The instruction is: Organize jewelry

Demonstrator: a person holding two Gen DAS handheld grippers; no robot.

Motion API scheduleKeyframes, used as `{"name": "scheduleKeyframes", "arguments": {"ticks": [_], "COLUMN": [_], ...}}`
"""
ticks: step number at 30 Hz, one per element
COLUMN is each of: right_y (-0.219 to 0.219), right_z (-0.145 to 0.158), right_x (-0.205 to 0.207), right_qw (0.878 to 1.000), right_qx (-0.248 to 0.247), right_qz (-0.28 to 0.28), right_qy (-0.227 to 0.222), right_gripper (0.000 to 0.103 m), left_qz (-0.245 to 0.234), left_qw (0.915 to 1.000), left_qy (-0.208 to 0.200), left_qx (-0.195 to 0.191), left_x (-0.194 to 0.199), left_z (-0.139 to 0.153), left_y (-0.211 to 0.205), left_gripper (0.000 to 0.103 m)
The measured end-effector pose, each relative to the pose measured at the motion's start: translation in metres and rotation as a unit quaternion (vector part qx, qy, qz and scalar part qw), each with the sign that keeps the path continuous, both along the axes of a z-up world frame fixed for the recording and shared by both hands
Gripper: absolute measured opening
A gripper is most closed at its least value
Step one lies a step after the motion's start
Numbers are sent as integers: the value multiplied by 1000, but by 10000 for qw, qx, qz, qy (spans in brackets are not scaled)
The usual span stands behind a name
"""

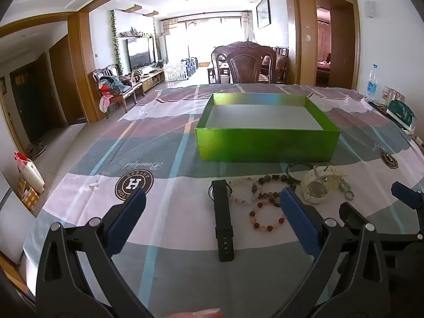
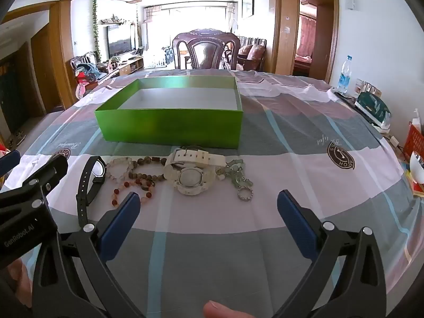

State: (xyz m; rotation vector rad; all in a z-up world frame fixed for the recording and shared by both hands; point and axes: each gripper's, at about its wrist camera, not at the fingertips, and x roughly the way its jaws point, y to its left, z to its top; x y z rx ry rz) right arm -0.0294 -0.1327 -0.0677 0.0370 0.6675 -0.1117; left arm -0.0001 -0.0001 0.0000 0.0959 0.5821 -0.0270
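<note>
On the counter, jewelry lies at 6 o'clock of the empty green box (image 2: 169, 122). Both jaws gape, holding nothing. Left gripper (image 1: 212, 212): pinch black watch (image 1: 224, 212) mid-strap.

I'm working in a family home, at a dining worktop (image 1: 164, 132) under a checked cloth. Past a carved wooden chair (image 1: 243, 63) I see a living room with a television (image 1: 140, 53), a curtained balcony window (image 1: 206, 37) and a bedroom doorway (image 1: 323, 47).
</note>
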Motion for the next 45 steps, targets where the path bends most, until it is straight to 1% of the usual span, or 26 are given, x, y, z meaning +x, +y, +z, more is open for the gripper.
{"name": "scheduleKeyframes", "arguments": {"ticks": [29, 31, 32, 37, 41, 45], "right_y": [0, -2, 2, 2, 8, 6], "right_z": [-4, -1, -7, -5, -11, -5], "right_x": [3, 3, 5, 5, 4, 6], "right_qw": [10000, 10000, 10000, 10000, 9999, 9999], "right_qx": [38, 38, 39, 35, 36, 49], "right_qz": [14, 18, 22, 30, 62, 123], "right_qy": [61, 62, 65, 68, 71, 91], "right_gripper": [101, 101, 101, 101, 101, 101], "left_qz": [10, 10, 10, 9, 7, 10], "left_qw": [10000, 10000, 10000, 10000, 10000, 10000], "left_qy": [57, 62, 63, 69, 74, 80], "left_qx": [1, 0, 0, -2, 4, 0], "left_x": [-1, 0, 0, 0, 0, 0], "left_z": [0, 0, 0, 0, 0, 0], "left_y": [0, 0, 0, 0, -1, -1], "left_gripper": [100, 100, 100, 100, 100, 100]}}
